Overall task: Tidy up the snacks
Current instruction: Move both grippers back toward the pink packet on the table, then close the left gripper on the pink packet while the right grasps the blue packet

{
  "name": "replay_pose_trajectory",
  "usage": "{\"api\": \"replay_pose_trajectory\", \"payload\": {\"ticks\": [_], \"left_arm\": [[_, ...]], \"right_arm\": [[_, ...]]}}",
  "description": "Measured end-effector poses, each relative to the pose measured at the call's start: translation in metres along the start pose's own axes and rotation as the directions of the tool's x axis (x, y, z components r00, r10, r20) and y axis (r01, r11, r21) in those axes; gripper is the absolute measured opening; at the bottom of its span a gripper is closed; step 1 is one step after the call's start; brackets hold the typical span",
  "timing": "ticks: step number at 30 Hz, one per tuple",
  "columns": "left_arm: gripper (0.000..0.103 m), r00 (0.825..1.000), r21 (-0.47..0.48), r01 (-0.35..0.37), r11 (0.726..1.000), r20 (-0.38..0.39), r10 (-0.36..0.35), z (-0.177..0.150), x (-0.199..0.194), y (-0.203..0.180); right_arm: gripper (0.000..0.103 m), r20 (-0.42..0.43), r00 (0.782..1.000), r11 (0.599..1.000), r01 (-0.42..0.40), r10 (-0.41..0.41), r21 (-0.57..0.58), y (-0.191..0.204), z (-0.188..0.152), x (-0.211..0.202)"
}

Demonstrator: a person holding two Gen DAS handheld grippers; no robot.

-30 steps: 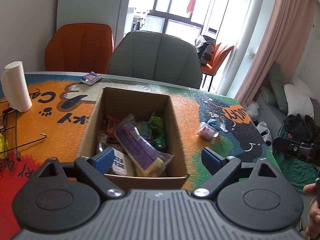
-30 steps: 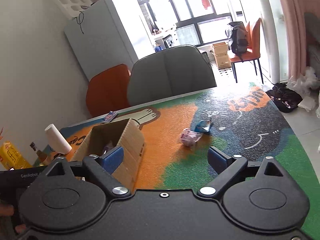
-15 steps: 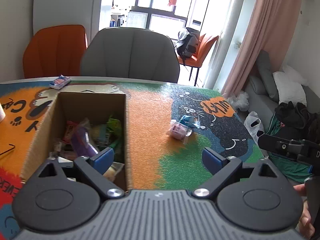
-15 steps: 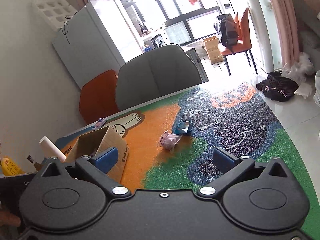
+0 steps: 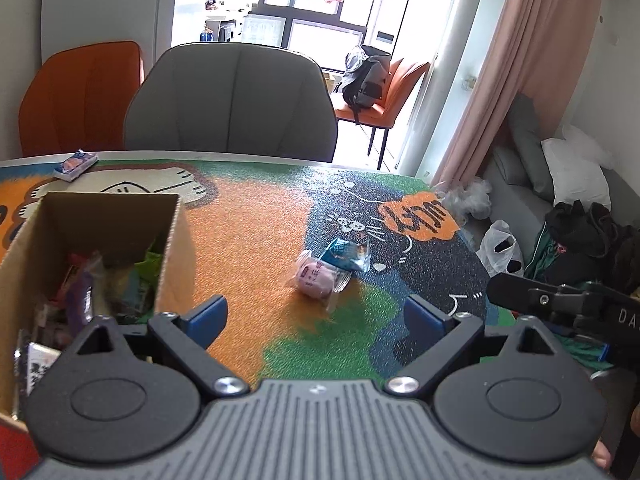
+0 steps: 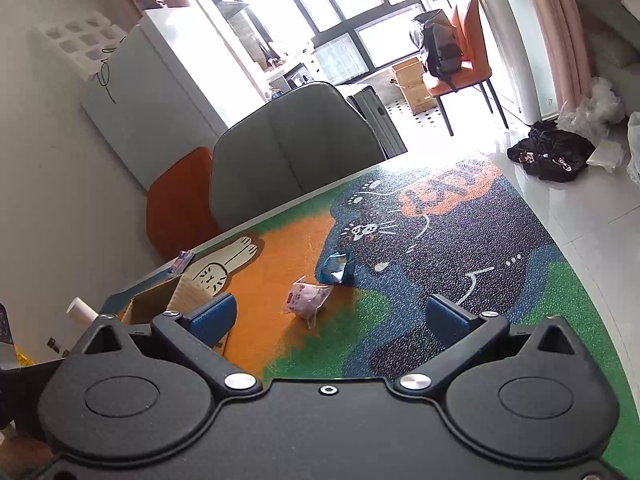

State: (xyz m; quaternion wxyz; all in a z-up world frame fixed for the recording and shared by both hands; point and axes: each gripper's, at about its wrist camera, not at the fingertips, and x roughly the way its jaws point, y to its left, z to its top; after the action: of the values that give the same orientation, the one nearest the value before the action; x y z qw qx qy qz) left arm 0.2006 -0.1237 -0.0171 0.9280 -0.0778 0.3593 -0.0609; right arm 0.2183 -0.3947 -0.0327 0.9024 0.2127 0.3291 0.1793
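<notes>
A cardboard box (image 5: 100, 208) holding several snack packs stands at the left of the table; it also shows in the right wrist view (image 6: 160, 304). A pink snack pack (image 5: 316, 280) and a blue snack pack (image 5: 346, 254) lie together on the mat; both show in the right wrist view, the pink snack pack (image 6: 306, 298) and the blue one (image 6: 338, 266). My left gripper (image 5: 316, 316) is open and empty, just short of the pink pack. My right gripper (image 6: 328, 316) is open and empty, above the mat short of the same pack.
A small blue and orange packet (image 5: 76, 164) lies near the table's far edge. A grey chair (image 5: 232, 100) and an orange chair (image 5: 80, 96) stand behind the table. A paper roll (image 6: 80, 312) stands at the left. The table's right edge (image 6: 580, 264) drops to the floor.
My left gripper has swung right, from over the box to face the pink and blue packs. My right gripper has moved nearer the two packs. Both stay open.
</notes>
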Motion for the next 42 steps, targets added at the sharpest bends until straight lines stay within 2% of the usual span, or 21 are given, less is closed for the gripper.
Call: {"api": "replay_pose_trajectory", "payload": {"ticks": [5, 13, 20, 27, 29, 31, 32, 33, 35, 37, 42], "left_arm": [[0.092, 1.000, -0.015, -0.019, 1.000, -0.019, 0.019, 0.006, 0.032, -0.007], [0.092, 0.997, -0.050, -0.054, 0.997, -0.054, 0.052, 0.009, 0.082, -0.006], [0.092, 0.994, -0.065, -0.087, 0.994, -0.068, 0.083, 0.011, 0.109, -0.001], [0.091, 0.991, -0.087, -0.107, 0.990, -0.089, 0.099, 0.013, 0.131, 0.005], [0.086, 0.991, -0.100, -0.106, 0.989, -0.098, 0.096, 0.013, 0.135, 0.007], [0.073, 0.990, -0.129, -0.086, 0.988, -0.124, 0.070, 0.011, 0.140, 0.010], [0.072, 0.991, -0.135, -0.081, 0.988, -0.120, 0.065, 0.009, 0.139, 0.012], [0.064, 0.991, -0.127, -0.086, 0.988, -0.114, 0.072, 0.009, 0.138, 0.011], [0.059, 0.991, -0.126, -0.086, 0.988, -0.110, 0.072, 0.008, 0.136, 0.013], [0.046, 0.991, -0.134, -0.088, 0.987, -0.111, 0.073, 0.009, 0.136, 0.015], [0.036, 0.992, -0.149, -0.092, 0.985, -0.105, 0.077, 0.013, 0.131, 0.018]], "right_arm": [[0.102, -0.012, 1.000, 1.000, -0.002, 0.002, 0.013, -0.011, 0.008, 0.016], [0.096, -0.061, 0.998, 0.998, -0.003, 0.007, 0.065, -0.027, 0.019, 0.052], [0.094, -0.104, 0.994, 0.997, -0.012, 0.021, 0.080, -0.030, 0.024, 0.080], [0.092, -0.123, 0.992, 0.995, 0.013, 0.000, 0.102, -0.035, 0.027, 0.098], [0.092, -0.131, 0.991, 0.994, 0.020, -0.005, 0.111, -0.036, 0.029, 0.103], [0.092, -0.135, 0.991, 0.993, 0.028, -0.013, 0.112, -0.036, 0.030, 0.106], [0.092, -0.136, 0.991, 0.994, 0.029, -0.014, 0.109, -0.035, 0.031, 0.107], [0.092, -0.137, 0.990, 0.994, 0.029, -0.014, 0.106, -0.035, 0.032, 0.109], [0.092, -0.145, 0.989, 0.994, 0.035, -0.020, 0.101, -0.034, 0.033, 0.115], [0.091, -0.155, 0.988, 0.994, 0.036, -0.020, 0.106, -0.033, 0.032, 0.122], [0.087, -0.184, 0.983, 0.993, 0.034, -0.013, 0.109, -0.029, 0.028, 0.138]]}}
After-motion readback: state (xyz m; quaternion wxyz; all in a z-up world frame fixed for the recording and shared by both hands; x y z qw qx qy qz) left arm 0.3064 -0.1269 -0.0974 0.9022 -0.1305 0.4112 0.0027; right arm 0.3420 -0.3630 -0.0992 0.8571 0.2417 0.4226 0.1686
